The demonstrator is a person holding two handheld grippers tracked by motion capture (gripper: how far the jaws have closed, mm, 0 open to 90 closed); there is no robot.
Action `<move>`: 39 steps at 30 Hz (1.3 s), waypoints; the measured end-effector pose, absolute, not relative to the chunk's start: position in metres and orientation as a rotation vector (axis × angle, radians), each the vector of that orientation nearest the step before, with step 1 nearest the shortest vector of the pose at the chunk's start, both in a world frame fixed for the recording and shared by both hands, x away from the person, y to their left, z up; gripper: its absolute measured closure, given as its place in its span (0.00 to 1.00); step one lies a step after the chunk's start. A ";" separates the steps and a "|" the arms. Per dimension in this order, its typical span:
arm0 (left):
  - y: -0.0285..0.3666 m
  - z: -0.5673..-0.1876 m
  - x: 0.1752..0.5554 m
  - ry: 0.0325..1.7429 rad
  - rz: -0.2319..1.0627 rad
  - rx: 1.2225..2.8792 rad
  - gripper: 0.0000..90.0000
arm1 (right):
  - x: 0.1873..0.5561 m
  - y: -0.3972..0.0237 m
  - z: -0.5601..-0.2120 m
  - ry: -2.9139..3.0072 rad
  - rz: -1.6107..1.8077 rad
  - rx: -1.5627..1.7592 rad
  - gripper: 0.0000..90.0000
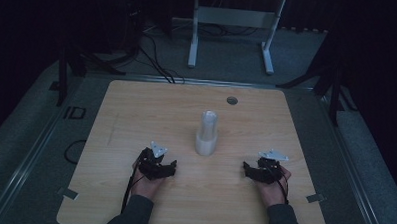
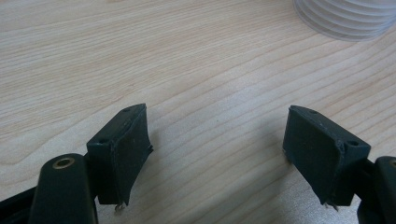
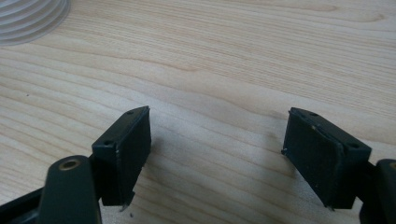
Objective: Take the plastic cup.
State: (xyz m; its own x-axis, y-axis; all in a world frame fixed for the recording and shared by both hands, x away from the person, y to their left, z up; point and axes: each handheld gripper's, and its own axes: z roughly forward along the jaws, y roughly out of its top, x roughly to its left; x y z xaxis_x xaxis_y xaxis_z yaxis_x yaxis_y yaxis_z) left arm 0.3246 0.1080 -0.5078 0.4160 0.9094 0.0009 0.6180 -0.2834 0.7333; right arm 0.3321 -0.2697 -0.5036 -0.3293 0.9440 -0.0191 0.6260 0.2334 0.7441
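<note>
The left gripper (image 1: pixel 158 166) and right gripper (image 1: pixel 262 170) rest on the table (image 1: pixel 136 115), both with jaws wide apart and holding nothing. Between them, a bit farther back, stands a stack of cups (image 1: pixel 206 134), upside down, so nothing can sit inside. It is tall, so I think a bump from one side could tip it.

The high view is dim and a little grainy; the room behind the tabletop (image 1: pixel 136 115) is almost black, and the wood looks dull. Both gripper views are much brighter, with soft, even light and no glare. Soft shadows lie on the wood beside and under the pads of each hand-held gripper (image 2: pixel 217 154). The nearest parts, at the bottom edge, are slightly out of focus, while the wood grain ahead is sharp.
</note>
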 end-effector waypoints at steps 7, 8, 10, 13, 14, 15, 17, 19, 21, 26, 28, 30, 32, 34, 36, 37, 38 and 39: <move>0.107 -0.508 0.324 1.287 0.560 2.018 0.24 | 0.332 -0.269 -0.504 2.038 0.893 1.439 0.25; 0.107 -0.508 0.324 1.287 0.560 2.018 0.20 | 0.332 -0.269 -0.504 2.038 0.893 1.439 0.25; 0.106 -0.508 0.323 1.266 0.549 2.033 0.19 | 0.331 -0.269 -0.504 2.034 0.892 1.441 0.27; 0.105 -0.505 0.321 1.267 0.539 2.020 0.27 | 0.329 -0.268 -0.501 2.035 0.911 1.428 0.29; 0.105 -0.505 0.321 1.267 0.539 2.020 0.27 | 0.329 -0.268 -0.501 2.035 0.911 1.428 0.29; 0.105 -0.505 0.321 1.267 0.539 2.020 0.27 | 0.328 -0.267 -0.499 2.027 0.921 1.420 0.30; 0.100 -0.498 0.319 1.224 0.575 2.040 0.27 | 0.325 -0.264 -0.490 2.018 0.956 1.385 0.32; 0.099 -0.493 0.320 1.197 0.580 2.030 0.27 | 0.325 -0.262 -0.484 2.025 0.966 1.360 0.32; 0.098 -0.486 0.322 1.180 0.574 2.011 0.27 | 0.324 -0.259 -0.477 2.026 0.977 1.333 0.34; 0.091 -0.472 0.326 1.120 0.543 1.976 0.27 | 0.324 -0.253 -0.455 2.023 1.028 1.273 0.37; 0.087 -0.468 0.328 1.091 0.518 1.961 0.27 | 0.325 -0.248 -0.446 2.027 1.052 1.249 0.38; 0.084 -0.465 0.330 1.068 0.501 1.956 0.27 | 0.327 -0.243 -0.439 2.028 1.068 1.224 0.39; 0.082 -0.464 0.332 1.060 0.491 1.948 0.27 | 0.328 -0.241 -0.436 2.032 1.077 1.213 0.39; 0.076 -0.459 0.335 1.013 0.464 1.933 0.27 | 0.332 -0.232 -0.427 2.040 1.099 1.175 0.39; 0.072 -0.457 0.337 0.988 0.454 1.928 0.27 | 0.334 -0.227 -0.422 2.042 1.121 1.167 0.39; 0.068 -0.455 0.339 0.967 0.455 1.927 0.27 | 0.335 -0.226 -0.420 2.043 1.127 1.163 0.39; 0.068 -0.455 0.339 0.967 0.455 1.927 0.27 | 0.335 -0.226 -0.420 2.043 1.127 1.163 0.39; 0.068 -0.455 0.339 0.967 0.455 1.927 0.27 | 0.337 -0.223 -0.416 2.044 1.136 1.155 0.39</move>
